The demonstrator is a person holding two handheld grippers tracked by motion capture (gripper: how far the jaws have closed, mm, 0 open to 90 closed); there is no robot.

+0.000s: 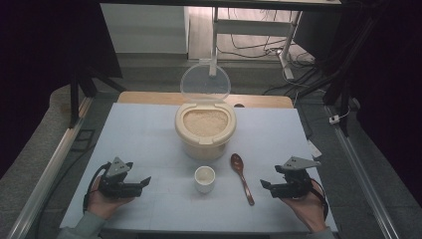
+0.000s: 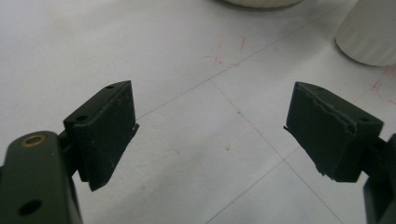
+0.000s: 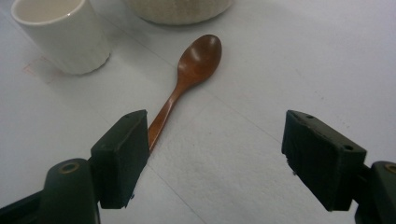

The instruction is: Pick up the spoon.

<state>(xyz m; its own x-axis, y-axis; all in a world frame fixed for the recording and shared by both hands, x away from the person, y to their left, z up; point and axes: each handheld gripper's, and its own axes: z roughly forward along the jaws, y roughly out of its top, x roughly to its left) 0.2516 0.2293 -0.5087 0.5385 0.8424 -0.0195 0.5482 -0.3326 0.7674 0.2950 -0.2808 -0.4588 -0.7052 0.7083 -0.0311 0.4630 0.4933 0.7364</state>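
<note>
A cream tub of rice [image 1: 205, 128] stands mid-table with its clear lid [image 1: 205, 82] tipped up behind it. In front of it sits a small white cup [image 1: 204, 179] [image 3: 63, 35] [image 2: 369, 30], and to the cup's right lies a brown wooden spoon [image 1: 242, 178] [image 3: 187, 79], bowl toward the tub. My left gripper [image 1: 144, 182] [image 2: 210, 135] rests at the front left, open, with bare table between its jaws. My right gripper [image 1: 265, 185] [image 3: 217, 158] rests at the front right, open, its jaws empty; the spoon's handle runs behind its left jaw.
A pale sheet [image 1: 149, 134] covers the wooden table [image 1: 259, 101]. Metal rails [image 1: 50, 164] run along both sides of the table. A desk frame with cables [image 1: 259, 45] stands on the floor beyond the far edge. Faint red marks [image 2: 229, 49] lie on the sheet near the cup.
</note>
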